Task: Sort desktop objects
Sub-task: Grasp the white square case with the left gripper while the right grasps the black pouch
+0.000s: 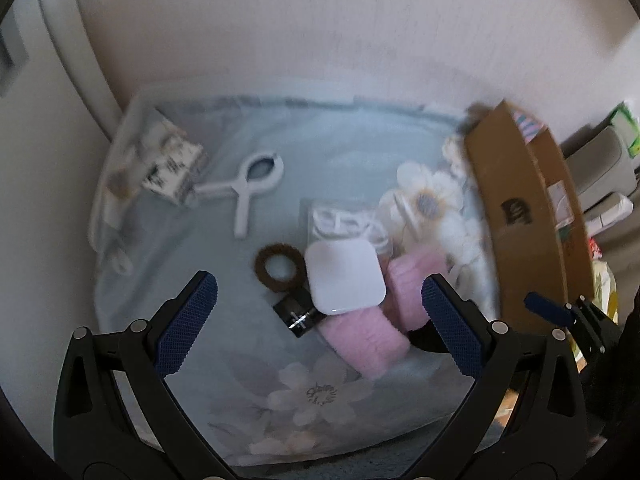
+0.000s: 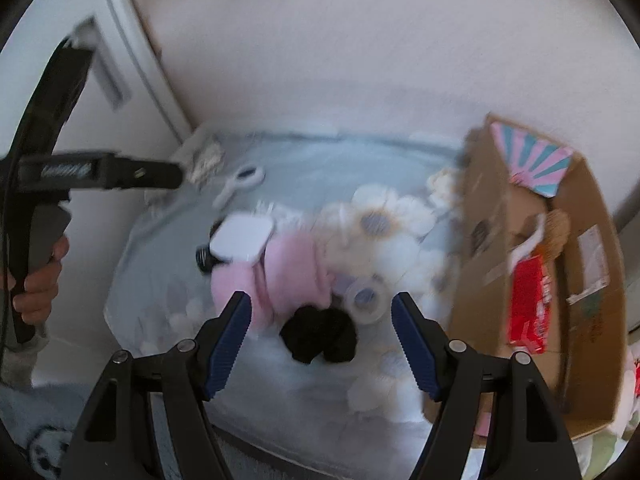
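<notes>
Gaping wide and empty, both grippers' jaws hover: left gripper (image 1: 319, 322) over the white square case (image 1: 345, 278), right gripper (image 2: 321, 344) over the black scrunchie (image 2: 319, 338).

Right gripper (image 2: 320, 336) jaws spread wide above black fabric lump (image 2: 320, 338); clear tape roll (image 2: 366, 300) just beyond, pink cloth (image 2: 288, 276) under white square case (image 2: 240, 242); cardboard box (image 2: 472, 240) at right holds red packet (image 2: 530, 304)

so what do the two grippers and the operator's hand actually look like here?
Both the left gripper and right gripper have matte black angular frames with silver pivot pins and dark blue textured finger pads. In the right wrist view, a bare hand with a grey cuff grips the left tool's black handle, a black cable alongside.
</notes>
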